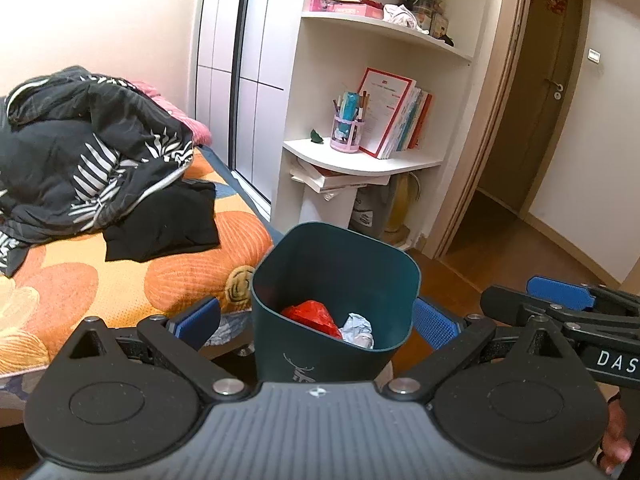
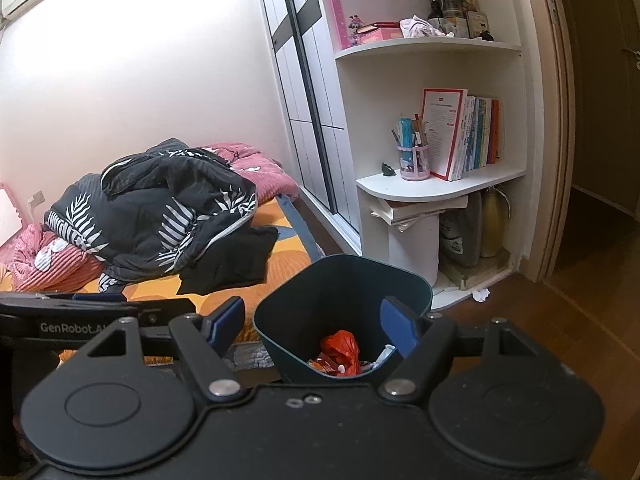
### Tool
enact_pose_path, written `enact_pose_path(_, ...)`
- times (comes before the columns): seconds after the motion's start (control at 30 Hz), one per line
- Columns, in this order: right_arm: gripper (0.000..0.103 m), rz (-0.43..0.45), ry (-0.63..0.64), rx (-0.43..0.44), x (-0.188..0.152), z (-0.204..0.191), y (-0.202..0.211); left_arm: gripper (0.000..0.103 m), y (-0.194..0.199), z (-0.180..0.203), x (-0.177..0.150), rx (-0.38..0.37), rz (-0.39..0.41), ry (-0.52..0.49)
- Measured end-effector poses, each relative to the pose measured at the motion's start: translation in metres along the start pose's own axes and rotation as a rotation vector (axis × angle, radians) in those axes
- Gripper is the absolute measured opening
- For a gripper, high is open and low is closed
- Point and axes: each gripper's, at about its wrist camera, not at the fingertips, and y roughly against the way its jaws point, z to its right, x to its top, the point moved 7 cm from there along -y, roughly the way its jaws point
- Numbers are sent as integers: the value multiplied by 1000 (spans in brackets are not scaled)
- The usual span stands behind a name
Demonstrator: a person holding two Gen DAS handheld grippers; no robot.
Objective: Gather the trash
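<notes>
A dark teal trash bin (image 1: pixel 316 264) stands on the floor beside the bed; it also shows in the right wrist view (image 2: pixel 360 284). Inside lie a red plastic bag (image 1: pixel 314 316) and crumpled white paper (image 1: pixel 358 328); the right wrist view shows the red bag (image 2: pixel 340 348) too. My left gripper (image 1: pixel 316 320) is open, its blue pads either side of the bin. My right gripper (image 2: pixel 316 324) is open and empty above the bin's near rim; it also shows in the left wrist view (image 1: pixel 560 298). A small white scrap (image 2: pixel 480 295) lies on the floor by the shelf.
A bed (image 1: pixel 80 280) with an orange flower sheet, a dark quilt and black cloth is on the left. A white corner shelf (image 1: pixel 360 160) with books and a pen cup stands behind the bin. An open doorway (image 1: pixel 520 160) is on the right over wooden floor.
</notes>
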Motion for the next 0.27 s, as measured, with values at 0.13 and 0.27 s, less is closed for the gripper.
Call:
enact_pose_path(0.13,75,-7,11,-5,-1,-2,-2,103,0,-1,0,-13,-3,9)
enact_pose_path(0.27,75,-12,10,-3,-2,-3,-3,103,-1,-2,-1,-20,-10,18)
